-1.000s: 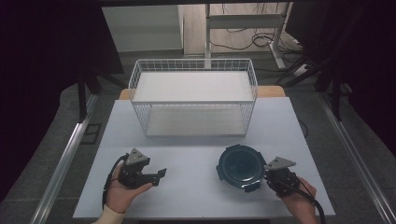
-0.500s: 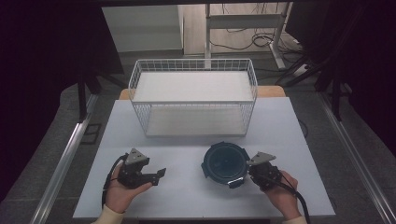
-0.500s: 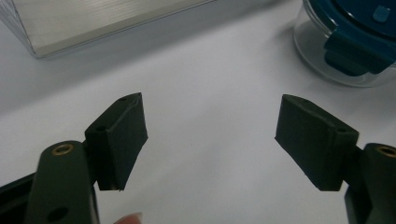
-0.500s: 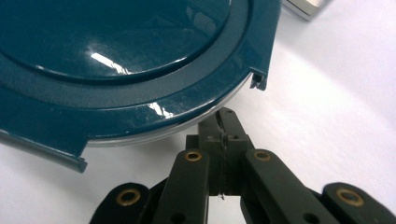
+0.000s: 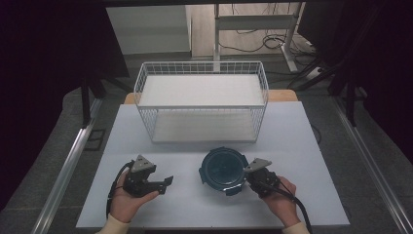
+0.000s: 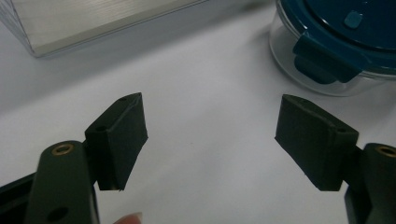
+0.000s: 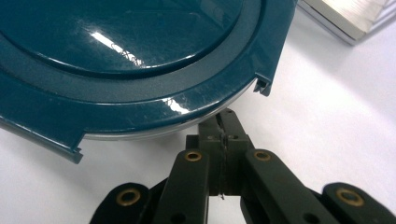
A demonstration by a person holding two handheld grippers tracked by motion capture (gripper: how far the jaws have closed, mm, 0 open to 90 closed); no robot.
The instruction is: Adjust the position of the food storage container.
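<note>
A round container (image 5: 223,170) with a dark teal lid is sitting on the white table (image 5: 311,146), toward the near right, just in front of the white wire basket (image 5: 201,101). In the left gripper view its clear wall (image 6: 299,74) is showing under the lid (image 6: 345,28), with one teal latch (image 6: 322,63) folded down over the side.

The right gripper (image 5: 251,174) is lying right up against the container's near right edge, the person's right hand (image 5: 280,197) wrapped around it from behind. In the right gripper view its jaws are standing pressed together, with no gap between the pads, their tips (image 7: 224,122) reaching just under the lid's overhanging rim (image 7: 187,116). Whether they are pinching anything there I cannot tell; they are looking closed on themselves.

Off to the left, well apart from the container, the left hand (image 5: 127,200) is cradling the left gripper (image 5: 168,183) low over the table. Its two black pads (image 6: 122,135) are spread wide, with bare table between them and nothing held. A fingertip (image 6: 128,217) is peeking in at the bottom edge.
</note>
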